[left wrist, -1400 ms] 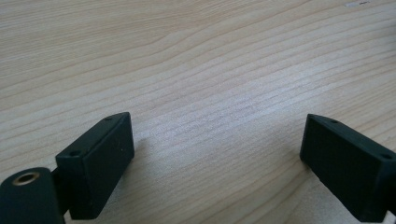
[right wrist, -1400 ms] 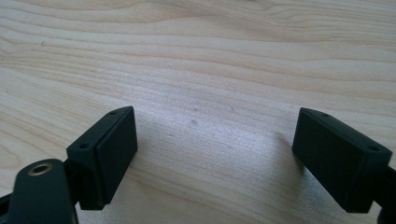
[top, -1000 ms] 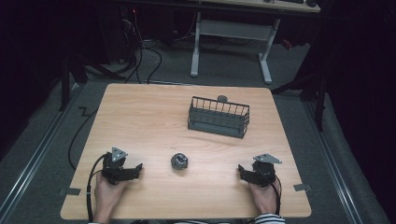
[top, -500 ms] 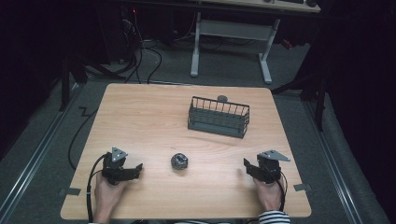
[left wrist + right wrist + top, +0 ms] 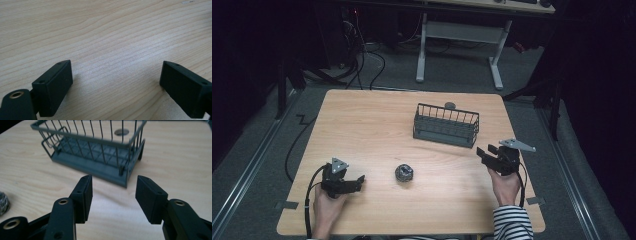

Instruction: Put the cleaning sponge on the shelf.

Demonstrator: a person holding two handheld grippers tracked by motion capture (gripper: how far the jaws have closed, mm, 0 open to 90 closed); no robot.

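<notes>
A dark wire basket [image 5: 446, 125] stands empty on the wooden table [image 5: 372, 130], right of centre; it looms ahead in the right gripper view [image 5: 95, 152]. A small grey metallic ball, like a steel scrubber [image 5: 404, 173], lies at the front middle and peeks in at the left edge [image 5: 3, 202]. My right gripper [image 5: 486, 152] is held just right of the basket's near corner, open and empty, its jaws [image 5: 112, 192] aimed at that corner. My left gripper [image 5: 358, 181] rests low at the front left, open wide over bare wood [image 5: 115, 75].
A round grommet hole [image 5: 450, 105] sits in the table behind the basket. A cable [image 5: 309, 195] trails from the left gripper off the front edge. Beyond the table stand a white desk frame [image 5: 462, 35] and floor cables.
The right gripper has moved forward and up from the front right toward the basket's near right corner. The left gripper has stayed put.
</notes>
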